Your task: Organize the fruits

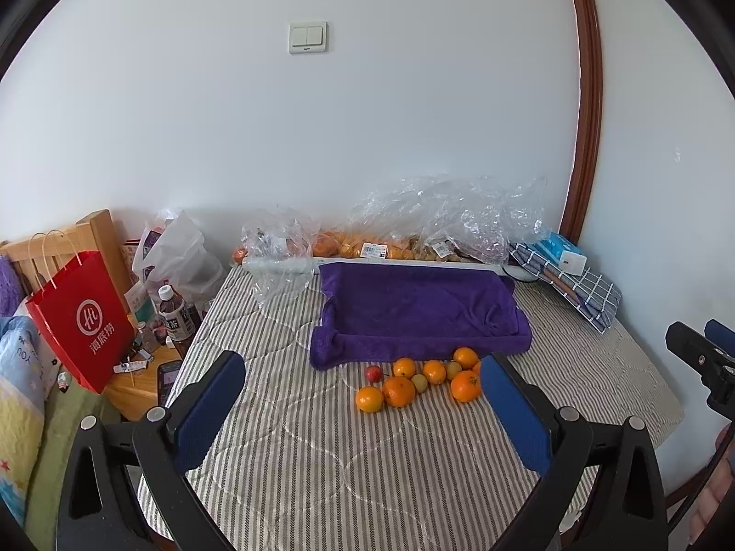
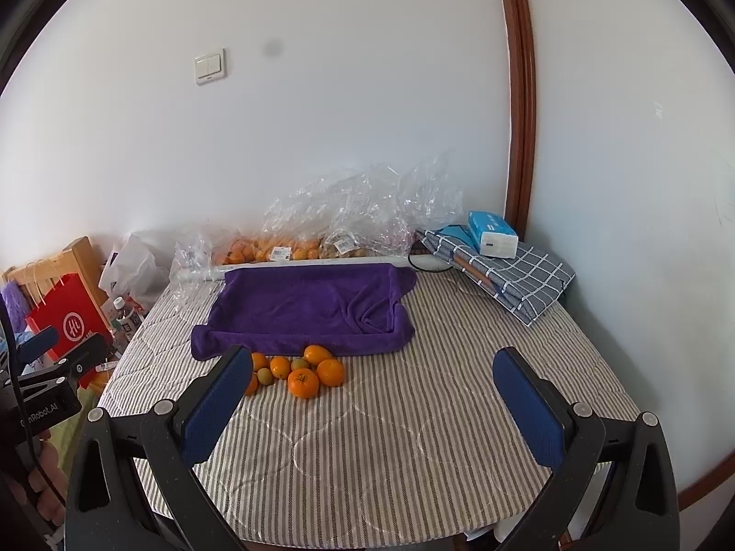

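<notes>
In the left wrist view, the left gripper hangs with jaws spread wide and empty over the striped table cover. A loose cluster of oranges and small fruits lies just before the purple towel-lined tray, which holds nothing. Clear plastic bags behind it hold more oranges.

In the right wrist view, the right gripper is likewise spread and empty, with the fruit cluster near its left finger.
</notes>
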The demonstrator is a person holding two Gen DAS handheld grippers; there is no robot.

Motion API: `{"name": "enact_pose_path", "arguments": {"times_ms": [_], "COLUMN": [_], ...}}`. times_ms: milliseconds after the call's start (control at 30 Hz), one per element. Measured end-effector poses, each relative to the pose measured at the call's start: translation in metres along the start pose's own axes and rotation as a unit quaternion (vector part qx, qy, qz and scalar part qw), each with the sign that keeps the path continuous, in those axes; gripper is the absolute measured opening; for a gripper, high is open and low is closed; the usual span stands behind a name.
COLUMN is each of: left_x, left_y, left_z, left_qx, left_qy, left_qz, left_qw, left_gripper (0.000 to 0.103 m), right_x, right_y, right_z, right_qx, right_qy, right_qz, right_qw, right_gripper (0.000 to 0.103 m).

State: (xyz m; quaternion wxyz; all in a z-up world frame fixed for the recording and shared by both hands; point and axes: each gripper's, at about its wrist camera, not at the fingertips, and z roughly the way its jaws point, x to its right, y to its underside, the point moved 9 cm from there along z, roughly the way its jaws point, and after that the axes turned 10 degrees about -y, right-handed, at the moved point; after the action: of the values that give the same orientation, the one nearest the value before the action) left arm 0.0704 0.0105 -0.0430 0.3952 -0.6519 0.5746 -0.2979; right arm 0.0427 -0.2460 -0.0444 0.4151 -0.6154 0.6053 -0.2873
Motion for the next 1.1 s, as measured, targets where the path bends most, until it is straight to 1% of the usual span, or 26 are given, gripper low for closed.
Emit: {"name": "enact_pose_path", "arguments": {"times_ms": [867,967,1100], "left_x": [-0.0024,-0.003,-0.0009], "left_y": [0.0022,0.0026,0.003], "left_z": [-0.0021,0.0005,0.0066], "left_qx": [0.002,-0.001,-0.002], "left_qy": [-0.001,0.002,-0.001], "left_qz": [0.001,-0.005,0.0], "left_qw": [1.0,1.0,1.0], "left_gripper": [0.103,0.103,0.103], "right_x": [0.0001,0.0002,0.0015], "right_y": [0.0008,0.0007,0.0011], "right_z": [-0.0002,0.0023,0.0073], "right_qx": [0.004,0.002,0.002], "right_qy": [0.001,0.001,0.001], "right_qz": [0.0,0.0,0.002], "right_qw": [1.0,1.0,1.0], "right_gripper": [0.103,0.103,0.103]}}
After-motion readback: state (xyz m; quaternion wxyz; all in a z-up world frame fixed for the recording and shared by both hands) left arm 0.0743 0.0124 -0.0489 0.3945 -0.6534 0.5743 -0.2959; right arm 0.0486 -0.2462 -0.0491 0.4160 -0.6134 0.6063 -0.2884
